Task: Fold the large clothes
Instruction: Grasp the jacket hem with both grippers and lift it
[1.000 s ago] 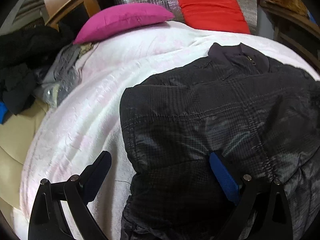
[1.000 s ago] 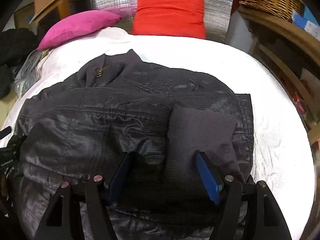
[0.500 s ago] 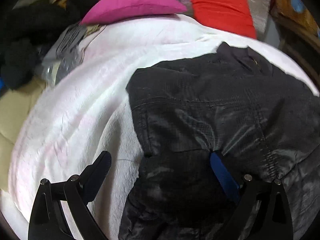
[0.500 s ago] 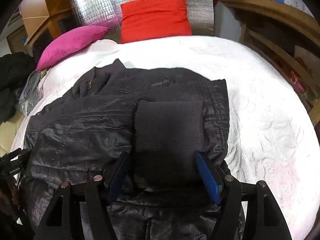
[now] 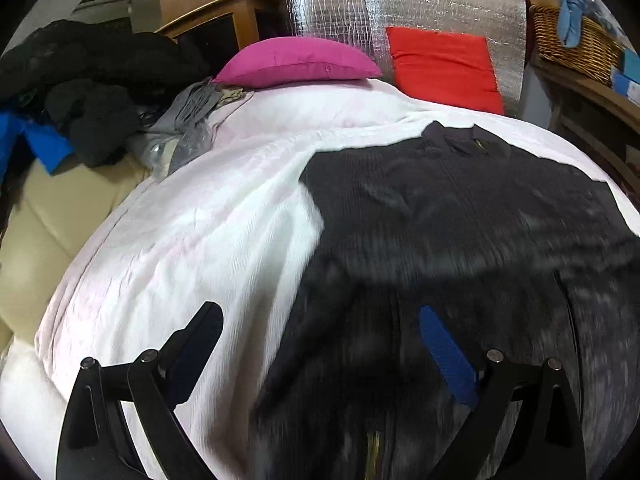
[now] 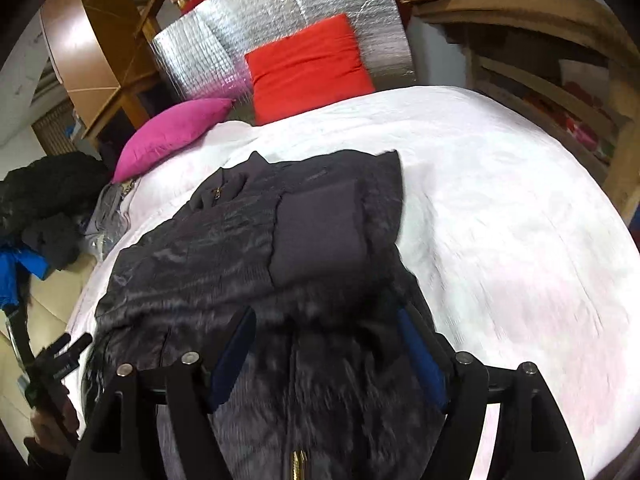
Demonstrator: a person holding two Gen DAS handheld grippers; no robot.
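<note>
A large dark quilted jacket (image 5: 460,232) lies on a white bed cover (image 5: 192,240), collar toward the pillows. In the right wrist view the jacket (image 6: 208,256) has a sleeve with a knit cuff (image 6: 320,232) folded across its body. My left gripper (image 5: 320,340) is open above the jacket's left edge; one finger is over the white cover, the other over the jacket. My right gripper (image 6: 328,348) is open over the jacket's lower part, near the zip. Neither holds cloth. The left gripper also shows at the right wrist view's lower left (image 6: 56,360).
A magenta pillow (image 5: 296,62) and a red cushion (image 5: 444,68) lie at the bed's head before a silver foil panel (image 5: 400,8). Dark and grey clothes (image 5: 92,92) are piled at the left on a beige surface. A wicker basket (image 5: 572,44) and wooden shelves (image 6: 560,92) stand at the right.
Both grippers have pulled back and risen from the jacket, so more of the bed and room shows. The sleeve cuff now lies folded on the jacket. Both views are motion-blurred.
</note>
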